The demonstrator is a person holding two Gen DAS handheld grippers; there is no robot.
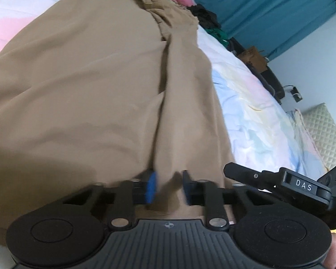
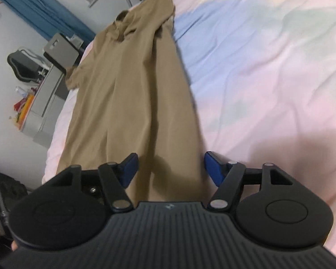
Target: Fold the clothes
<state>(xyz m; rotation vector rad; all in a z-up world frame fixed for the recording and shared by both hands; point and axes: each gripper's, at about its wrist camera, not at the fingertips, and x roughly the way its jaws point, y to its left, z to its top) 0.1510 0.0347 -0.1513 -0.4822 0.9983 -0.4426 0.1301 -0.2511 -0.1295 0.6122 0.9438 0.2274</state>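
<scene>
What we cannot make out

The tan garment (image 1: 89, 89) runs off the left wrist view's left edge, and its near hem is hidden behind the left gripper (image 1: 168, 188), whose fingertips are motion-blurred. The clothes pile (image 1: 190, 2) by the curtain is too small for us to sort.

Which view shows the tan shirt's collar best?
The right wrist view: the tan shirt lies lengthwise there, its collar plainly outlined at the far end. The left wrist view shows mostly broad fabric, with only bunched folds at the far end.

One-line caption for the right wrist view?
Open right gripper straddles the hem of a tan shirt spread on a pastel bedsheet.
</scene>
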